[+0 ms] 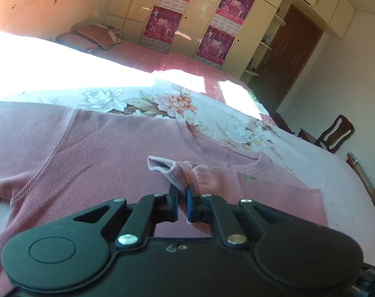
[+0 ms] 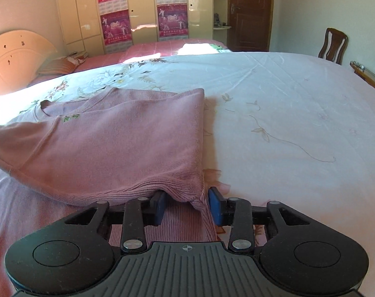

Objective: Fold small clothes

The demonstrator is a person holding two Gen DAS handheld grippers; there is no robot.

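Bedroom, big bed [image 2: 299, 94] under a pale floral sheet, wardrobes [image 2: 143, 10] and a door [image 2: 249, 12] behind. Pink ribbed sweater [image 2: 118, 143] lies flat on the near-left part of the bed, neckline [image 2: 42, 104] toward the headboard side, hem toward the cameras.

Left gripper [image 1: 183, 193]: fingers clenched on a sleeve cuff [image 1: 162, 167], cuff held bunched over the sweater's chest. Right gripper [image 2: 187, 204]: fingers straddle the lower right hem corner [image 2: 200, 198], fabric sits between them; pads look partly closed, gaps show on both sides, so not a firm pinch yet as far as I can tell.

Step, my read: folding the sides inward. Sleeve is being laid across the body, right side edge already looks turned over.

Next needs: lay the cuff flat across the chest and release; right fingers must finish closing on the corner before any lift, else it slips.

Long axis runs neckline to hem, roughly away from the right camera, tilted left.
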